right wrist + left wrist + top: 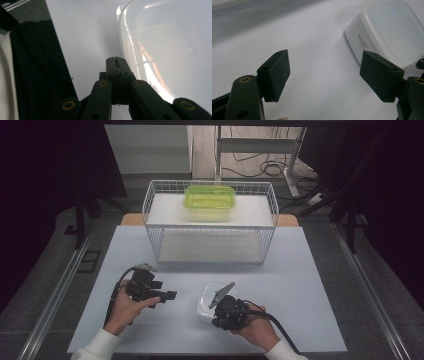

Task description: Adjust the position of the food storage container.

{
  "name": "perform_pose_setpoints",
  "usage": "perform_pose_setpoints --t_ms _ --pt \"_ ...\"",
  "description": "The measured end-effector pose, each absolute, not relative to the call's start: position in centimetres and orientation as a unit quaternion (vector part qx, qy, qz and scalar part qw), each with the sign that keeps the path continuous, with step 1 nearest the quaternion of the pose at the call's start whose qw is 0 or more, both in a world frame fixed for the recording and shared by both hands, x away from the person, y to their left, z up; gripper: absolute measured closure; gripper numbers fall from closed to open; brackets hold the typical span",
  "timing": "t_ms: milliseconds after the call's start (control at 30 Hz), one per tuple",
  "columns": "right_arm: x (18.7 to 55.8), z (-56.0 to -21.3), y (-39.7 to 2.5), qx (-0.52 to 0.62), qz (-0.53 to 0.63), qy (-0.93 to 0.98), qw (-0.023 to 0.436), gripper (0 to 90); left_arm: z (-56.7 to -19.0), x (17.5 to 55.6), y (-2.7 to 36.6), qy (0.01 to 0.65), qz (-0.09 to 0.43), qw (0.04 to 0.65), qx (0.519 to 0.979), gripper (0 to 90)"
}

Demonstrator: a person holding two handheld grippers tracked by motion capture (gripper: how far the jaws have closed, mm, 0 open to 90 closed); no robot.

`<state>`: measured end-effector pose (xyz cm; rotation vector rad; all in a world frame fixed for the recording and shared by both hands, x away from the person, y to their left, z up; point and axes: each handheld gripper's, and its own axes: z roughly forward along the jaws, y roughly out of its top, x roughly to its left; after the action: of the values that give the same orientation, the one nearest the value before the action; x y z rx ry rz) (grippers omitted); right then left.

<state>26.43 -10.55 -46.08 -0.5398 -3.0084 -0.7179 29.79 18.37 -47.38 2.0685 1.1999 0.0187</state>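
Near the front edge of the table (300, 270), a white lidded container (207, 296) rests between the two hand-held grippers. Left gripper (159, 296): jaws spread wide apart, empty, aimed at the container's near-left side wall, which appears just beyond its right pad in the left gripper view (387, 37). Right gripper (116, 61): jaws pressed together on nothing, tips lying beside the container's rim (130, 37). At the far side stands a wire rack (210, 222) with a green box (209, 196) on its upper shelf. For a sound grasp, the left jaws should straddle the container's wall squarely, below the lid, before closing; the right gripper would best steady the opposite side so the smooth container does not slide.
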Motion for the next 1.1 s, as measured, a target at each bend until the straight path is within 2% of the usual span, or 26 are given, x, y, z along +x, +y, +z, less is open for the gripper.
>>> perform_pose_setpoints --t_ms 300,600,733,900,1067,1100 --pt "27.4 -46.2 -11.4 -0.2 -0.234 -0.951 -0.019 89.3 -47.3 29.8 18.5 0.468 0.007 0.368 0.804 23.5" --pt "27.5 -45.0 -12.2 -0.206 -0.262 -0.943 -0.004 89.2 -47.4 29.8 18.4 0.468 0.008 0.368 0.803 23.4" --pt "28.8 -42.3 -15.3 -0.253 -0.304 -0.918 -0.036 89.2 -47.4 29.8 18.4 0.47 0.01 0.369 0.802 23.4" --pt "30.5 -42.2 -18.5 -0.325 -0.289 -0.895 -0.096 89.2 -47.5 29.9 18.3 0.469 0.009 0.366 0.804 23.2" --pt "31.7 -43.5 -20.1 -0.363 -0.271 -0.887 -0.092 89.2 -47.5 29.9 18.3 0.469 0.008 0.365 0.804 23.1" --pt "32.0 -44.2 -20.2 -0.37 -0.262 -0.888 -0.079 89.2 -47.6 29.9 18.3 0.469 0.008 0.364 0.805 23.1"
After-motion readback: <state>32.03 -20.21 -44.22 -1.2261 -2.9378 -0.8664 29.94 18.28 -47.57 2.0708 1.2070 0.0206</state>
